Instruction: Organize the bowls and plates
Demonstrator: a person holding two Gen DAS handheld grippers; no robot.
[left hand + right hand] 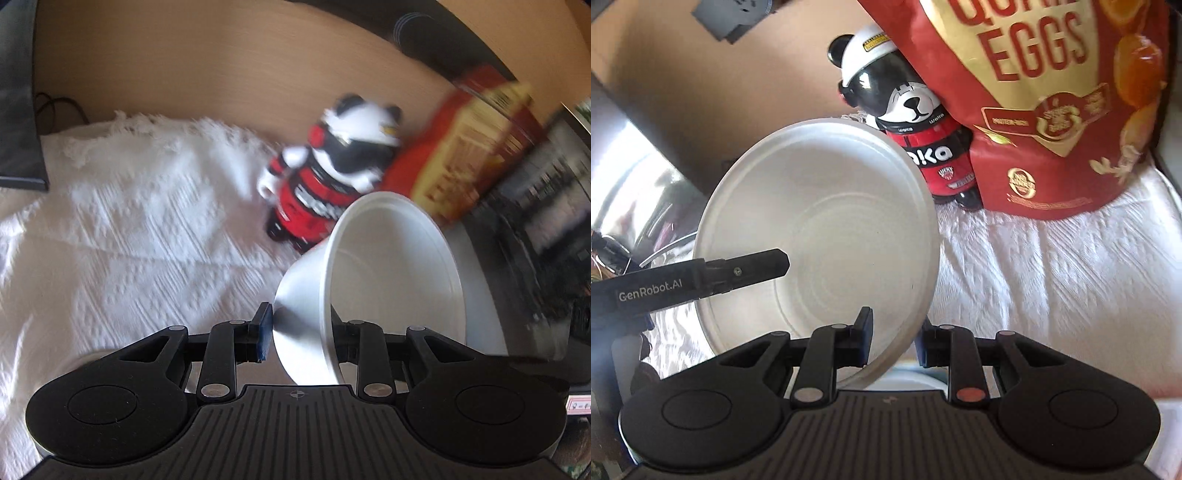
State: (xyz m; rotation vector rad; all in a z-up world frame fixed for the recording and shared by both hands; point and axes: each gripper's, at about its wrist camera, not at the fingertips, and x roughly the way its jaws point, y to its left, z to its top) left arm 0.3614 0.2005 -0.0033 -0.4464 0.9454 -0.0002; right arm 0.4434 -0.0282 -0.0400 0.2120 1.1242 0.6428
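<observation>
A white bowl (391, 280) hangs tilted on its side above the white cloth (129, 229), its mouth facing right. My left gripper (300, 326) is shut on its wall, the blue pad outside and the other finger inside. In the right wrist view the white bowl (827, 206) faces the camera. My right gripper (894, 338) is shut on its near rim, one finger inside and one outside. A black finger of the left gripper (746, 271) lies across the bowl's left rim. The edge of another white dish (905, 380) shows just under the bowl.
A panda-shaped bottle (332, 173) (916, 122) and a red snack bag (461, 155) (1052, 110) stand close behind the bowl. The cloth (1052, 277) covers a wooden tabletop (184, 66). A shiny metal object (628, 177) and clutter sit at the left of the right wrist view.
</observation>
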